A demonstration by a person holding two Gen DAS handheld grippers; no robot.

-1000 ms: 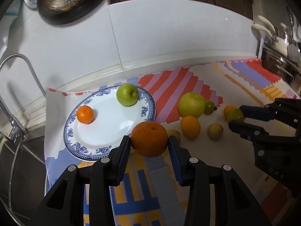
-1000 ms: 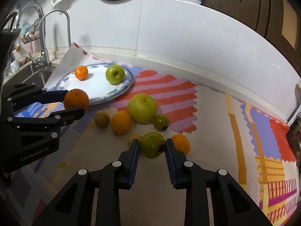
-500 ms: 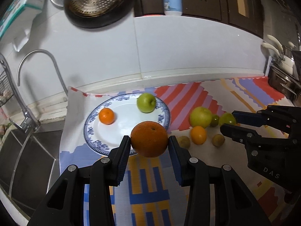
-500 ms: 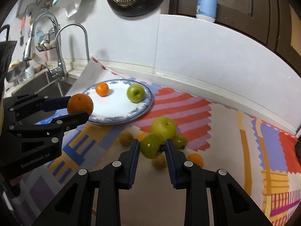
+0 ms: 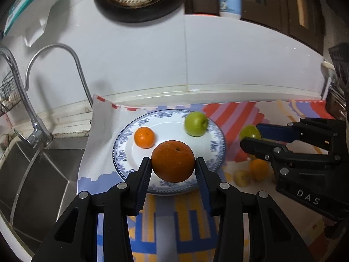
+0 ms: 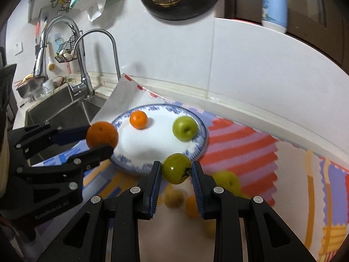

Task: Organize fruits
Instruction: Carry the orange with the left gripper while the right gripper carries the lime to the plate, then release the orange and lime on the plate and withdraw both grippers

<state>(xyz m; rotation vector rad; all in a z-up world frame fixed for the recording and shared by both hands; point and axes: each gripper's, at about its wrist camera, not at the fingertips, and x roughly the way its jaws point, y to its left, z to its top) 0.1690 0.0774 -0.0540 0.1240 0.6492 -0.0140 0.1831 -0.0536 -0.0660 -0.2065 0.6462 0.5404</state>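
A small orange mandarin (image 5: 144, 137) and a green apple (image 5: 196, 123) sit on the blue-and-white round plate (image 5: 214, 131), the left tool (image 5: 173, 170) grips a big round orange (image 5: 173, 163), the right tool (image 6: 176, 173) grips a small green fruit (image 6: 176, 168), both over the near rim, and a few fruits (image 6: 225, 182) wait on the bench.

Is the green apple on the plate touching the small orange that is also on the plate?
No, the green apple and small orange lie apart, with bare plate between.
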